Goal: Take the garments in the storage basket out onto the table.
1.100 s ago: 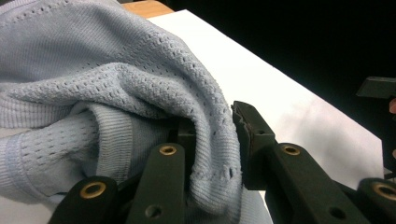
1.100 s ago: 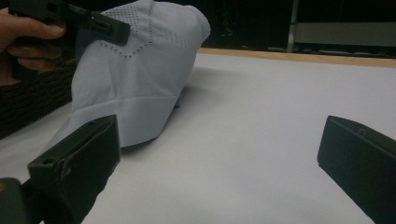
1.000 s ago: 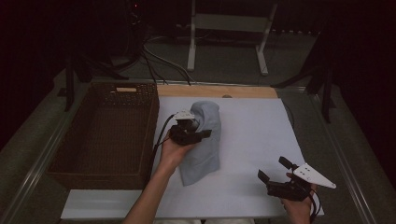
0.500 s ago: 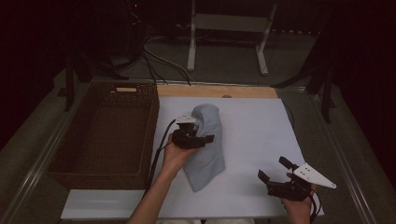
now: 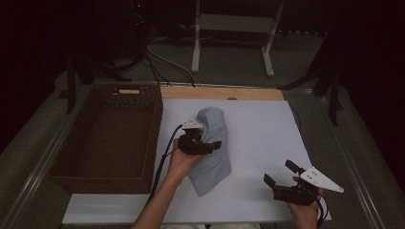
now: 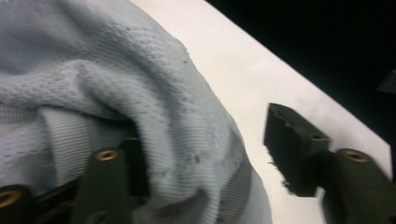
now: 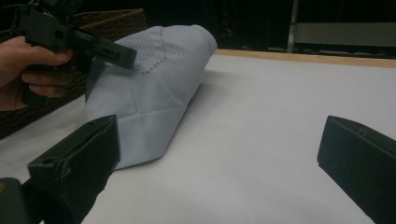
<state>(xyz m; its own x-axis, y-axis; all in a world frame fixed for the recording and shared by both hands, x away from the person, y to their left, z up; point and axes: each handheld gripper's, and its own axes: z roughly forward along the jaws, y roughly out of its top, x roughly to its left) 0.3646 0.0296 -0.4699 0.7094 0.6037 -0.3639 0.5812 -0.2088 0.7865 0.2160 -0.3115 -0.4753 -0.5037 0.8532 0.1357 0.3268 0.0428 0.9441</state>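
Lifted since before, cloth (image 5: 213, 143) hangs over left gripper (image 5: 210, 144), jaws spread; right gripper (image 5: 281, 175) spread, idle.

Dim scene with a near-black surround. In the high view, light falls mainly on the white table sheet (image 5: 258, 129), the brightest area; the wicker basket (image 5: 107, 138) stays dark and low in contrast, and the picture is soft and slightly grainy. Left gripper view: the pale knit cloth (image 6: 116, 93) is close and moderately sharp, while the near jaws are blurred. Right gripper view: near jaws out of focus, and a soft shadow lies beside the cloth. No glare.
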